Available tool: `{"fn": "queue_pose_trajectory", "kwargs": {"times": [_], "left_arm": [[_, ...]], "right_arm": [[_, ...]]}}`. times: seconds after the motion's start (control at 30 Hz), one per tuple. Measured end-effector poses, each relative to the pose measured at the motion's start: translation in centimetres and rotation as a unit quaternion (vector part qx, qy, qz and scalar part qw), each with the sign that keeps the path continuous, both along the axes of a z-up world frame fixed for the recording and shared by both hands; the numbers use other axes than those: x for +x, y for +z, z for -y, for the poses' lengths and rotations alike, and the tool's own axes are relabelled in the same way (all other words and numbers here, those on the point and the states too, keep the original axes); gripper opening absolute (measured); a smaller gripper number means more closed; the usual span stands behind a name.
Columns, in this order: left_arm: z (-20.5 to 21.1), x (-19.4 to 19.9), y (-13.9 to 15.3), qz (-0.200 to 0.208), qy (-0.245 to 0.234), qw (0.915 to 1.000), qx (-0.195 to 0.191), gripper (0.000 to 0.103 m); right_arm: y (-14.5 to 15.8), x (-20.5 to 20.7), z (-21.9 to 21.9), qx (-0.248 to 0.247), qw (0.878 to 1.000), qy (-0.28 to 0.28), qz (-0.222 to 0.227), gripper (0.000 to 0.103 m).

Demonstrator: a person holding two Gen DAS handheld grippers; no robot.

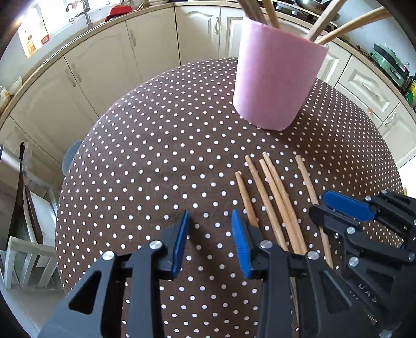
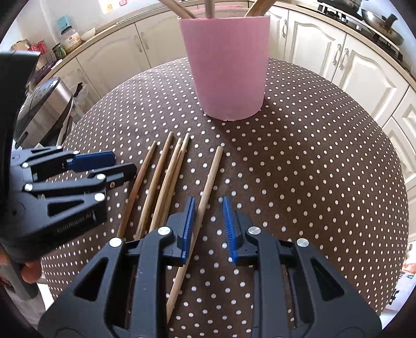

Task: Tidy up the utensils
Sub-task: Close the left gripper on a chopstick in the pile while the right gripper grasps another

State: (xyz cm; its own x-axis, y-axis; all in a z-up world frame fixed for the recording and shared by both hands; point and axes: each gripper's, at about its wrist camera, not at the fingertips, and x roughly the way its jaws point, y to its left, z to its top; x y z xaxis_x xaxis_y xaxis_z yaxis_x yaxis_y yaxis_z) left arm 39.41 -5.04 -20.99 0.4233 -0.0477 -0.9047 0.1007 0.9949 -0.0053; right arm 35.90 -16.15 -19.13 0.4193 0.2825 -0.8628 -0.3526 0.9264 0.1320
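Observation:
Several wooden chopsticks (image 1: 273,202) lie side by side on the brown dotted tablecloth (image 1: 156,156). Behind them stands a pink cup (image 1: 278,83) (image 2: 228,67) with more chopsticks upright in it. My left gripper (image 1: 210,215) hovers just left of the row, open, with only cloth between its fingers. In the right wrist view it (image 2: 124,162) shows at the left. My right gripper (image 2: 208,200) is open over the rightmost chopstick (image 2: 208,187), which lies apart from the others (image 2: 166,176). That stick runs between the fingers close to the left pad (image 2: 188,226), not pinched. The right gripper (image 1: 318,202) also shows in the left wrist view.
Cream kitchen cabinets (image 1: 109,67) curve around the round table (image 2: 312,169). A silver appliance (image 2: 44,104) and a white chair (image 1: 26,260) stand off the table's left side. A stove with a pan (image 2: 382,23) is at the back right. A hand (image 2: 28,273) holds the left gripper.

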Motion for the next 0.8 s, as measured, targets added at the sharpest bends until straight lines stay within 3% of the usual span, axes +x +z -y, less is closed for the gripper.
{"fn": "queue_pose_trajectory", "kwargs": {"times": [0.03, 0.13, 0.2, 0.4, 0.53, 0.63, 0.7, 0.73, 0.8], "left_arm": [[-0.2, 0.0, 0.1, -0.001, 0.002, 1.0000, -0.008, 0.034], [-1.9, -0.4, 1.2, 0.003, 0.020, 0.9967, -0.079, 0.034], [-2.4, -0.4, 1.7, 0.006, 0.020, 0.9955, -0.093, 0.034], [-0.6, 0.5, 0.4, -0.016, -0.001, 0.9973, -0.072, 0.034], [1.2, 0.7, 0.2, -0.006, -0.010, 0.9993, -0.035, 0.034], [2.0, 0.7, 0.1, 0.004, -0.010, 0.9999, -0.007, 0.024], [3.2, 0.7, 0.1, 0.007, -0.012, 0.9998, -0.011, 0.010], [3.4, 0.9, 0.1, 0.006, -0.011, 0.9998, -0.017, 0.009], [3.3, 0.9, 0.0, 0.007, -0.011, 0.9997, -0.023, 0.007]], "right_arm": [[0.1, 0.2, 0.1, 0.000, 1.000, 0.001, -0.001, 0.023], [0.3, 0.5, 0.3, 0.006, 1.000, 0.001, -0.005, 0.023], [0.4, 0.7, 0.6, 0.014, 1.000, 0.001, -0.008, 0.023], [0.4, 1.3, 1.3, 0.021, 1.000, 0.000, -0.014, 0.023], [0.5, 2.0, 1.1, 0.018, 1.000, 0.004, -0.020, 0.023], [0.6, 2.8, 0.5, 0.008, 1.000, 0.009, -0.025, 0.023], [0.6, 3.2, -0.2, -0.002, 1.000, 0.011, -0.026, 0.023], [0.7, 3.3, -0.6, -0.006, 1.000, 0.012, -0.025, 0.023], [0.6, 3.4, -1.1, -0.019, 1.000, 0.011, -0.020, 0.010]]}}
